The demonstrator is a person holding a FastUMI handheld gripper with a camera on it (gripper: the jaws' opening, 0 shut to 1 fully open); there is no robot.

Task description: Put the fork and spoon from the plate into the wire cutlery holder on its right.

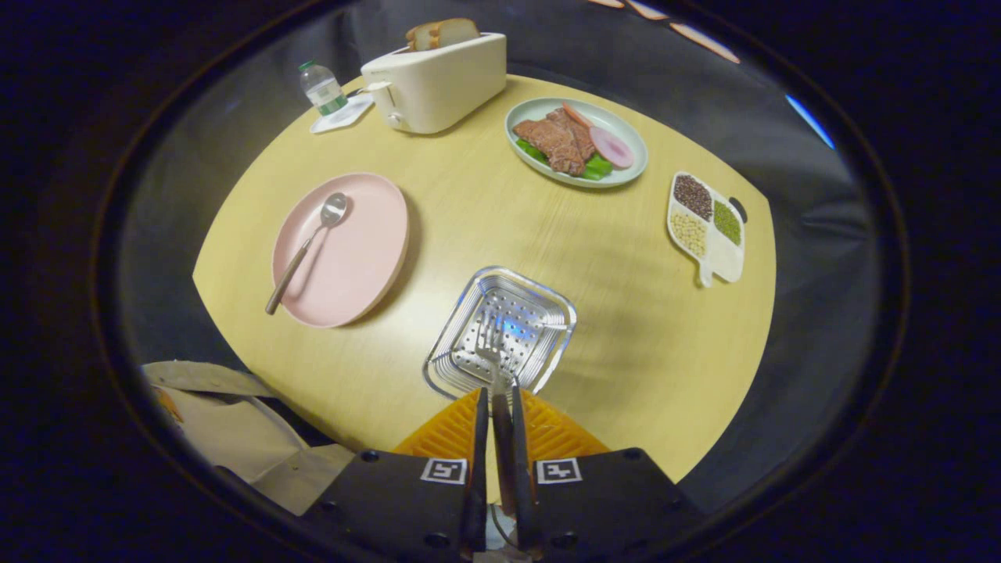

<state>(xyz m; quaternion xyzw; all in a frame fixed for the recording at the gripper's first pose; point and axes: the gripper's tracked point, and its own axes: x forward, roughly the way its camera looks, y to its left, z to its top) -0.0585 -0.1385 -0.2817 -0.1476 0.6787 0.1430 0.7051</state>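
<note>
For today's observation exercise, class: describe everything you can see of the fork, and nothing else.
The fork is shiny silver metal. Its handle is clamped between the gripper's two orange fingers, which are closed on it. The tines point forward, away from the gripper, over the open mouth of the perforated metal cutlery holder. Whether the tines touch the holder cannot be told. Most of the handle is hidden between the fingers.

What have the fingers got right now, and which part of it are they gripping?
The gripper holds the fork by its handle, tines forward over the wire cutlery holder.

The tool grips the fork, tines over the holder; left of it, the spoon lies on the plate.
</note>
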